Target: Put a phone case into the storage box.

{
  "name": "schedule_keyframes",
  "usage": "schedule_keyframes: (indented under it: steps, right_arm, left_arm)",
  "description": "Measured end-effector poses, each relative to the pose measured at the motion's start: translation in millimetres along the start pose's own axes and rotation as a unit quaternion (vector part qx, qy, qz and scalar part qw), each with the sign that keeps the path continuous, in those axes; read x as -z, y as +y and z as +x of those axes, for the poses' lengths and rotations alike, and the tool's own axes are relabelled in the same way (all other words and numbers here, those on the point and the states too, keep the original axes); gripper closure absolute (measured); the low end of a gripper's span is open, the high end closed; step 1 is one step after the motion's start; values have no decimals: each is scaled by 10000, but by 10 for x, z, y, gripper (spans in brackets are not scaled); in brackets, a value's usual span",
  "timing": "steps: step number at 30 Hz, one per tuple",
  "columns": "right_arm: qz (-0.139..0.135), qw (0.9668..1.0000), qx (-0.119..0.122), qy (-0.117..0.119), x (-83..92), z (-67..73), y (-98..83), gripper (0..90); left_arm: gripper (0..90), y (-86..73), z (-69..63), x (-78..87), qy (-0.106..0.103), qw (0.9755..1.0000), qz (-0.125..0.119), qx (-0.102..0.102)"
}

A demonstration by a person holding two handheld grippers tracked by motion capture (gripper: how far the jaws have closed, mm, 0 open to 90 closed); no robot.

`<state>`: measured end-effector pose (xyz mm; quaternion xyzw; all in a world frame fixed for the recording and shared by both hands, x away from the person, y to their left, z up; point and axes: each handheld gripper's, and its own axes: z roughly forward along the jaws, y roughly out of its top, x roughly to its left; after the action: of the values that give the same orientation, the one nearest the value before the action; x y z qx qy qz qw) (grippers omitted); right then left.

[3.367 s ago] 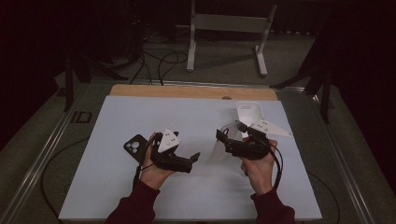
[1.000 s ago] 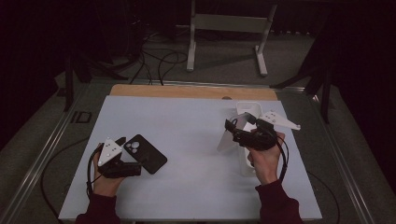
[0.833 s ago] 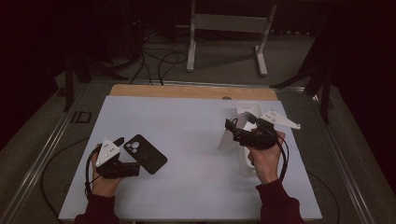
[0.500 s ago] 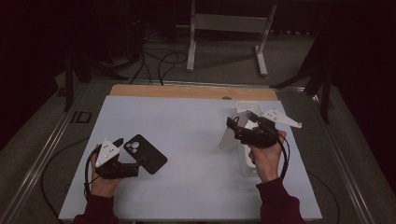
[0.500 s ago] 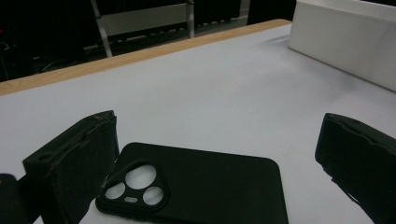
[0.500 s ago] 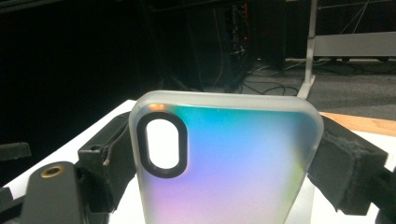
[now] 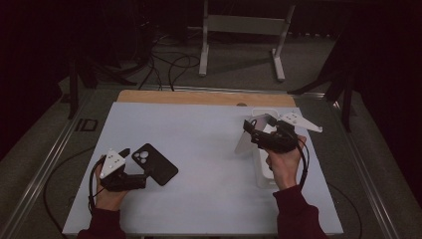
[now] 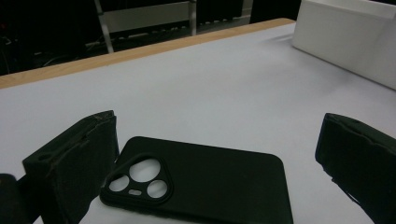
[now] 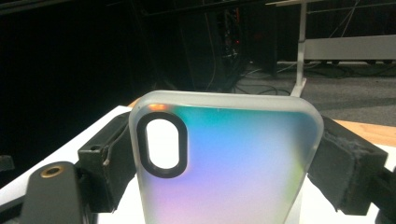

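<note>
Right fingers [image 9: 224, 163] tight on frosted case [image 9: 224, 163], lower end cut off; left fingers [image 8: 219, 172] wide around black case [image 8: 210, 182].

black phone case [image 8: 205, 182] flat on table; frosted iridescent case [image 9: 224, 163] upright.

A pale table [image 7: 209, 129] with a wooden far edge [image 7: 199, 97] stands on grey carpet [image 7: 239, 64]. Behind it, a white metal stand [image 7: 244, 30] and loose cables [image 7: 169, 62] (the room beyond is dark).

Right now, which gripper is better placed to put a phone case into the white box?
Right: the right gripper already grips the translucent case above the white box; the left gripper's jaws stand open around the black case.
</note>
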<state>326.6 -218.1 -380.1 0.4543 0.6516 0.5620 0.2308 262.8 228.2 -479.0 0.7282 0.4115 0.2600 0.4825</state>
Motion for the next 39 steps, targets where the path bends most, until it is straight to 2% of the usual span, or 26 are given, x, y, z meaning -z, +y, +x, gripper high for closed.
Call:
schedule_keyframes:
  steps: [4,15,31,39]
  right_arm:
    - [-44,10000,-60,-37,-7,-22,25,168]
    - [-122,9997,-181,-142,-39,-103,76,168]
    - [-95,9992,-121,-374,-123,-183,163,168]
    - [-197,9987,-122,-444,-112,-207,255,168]
  left_arm:
    - [1,0,12,18,47,9999,-65,90]
    - [1,-4,18,23,98,9999,-66,98]
    - [1,-6,6,13,101,9999,-37,84]
    - [1,-6,6,14,107,9999,-44,100]
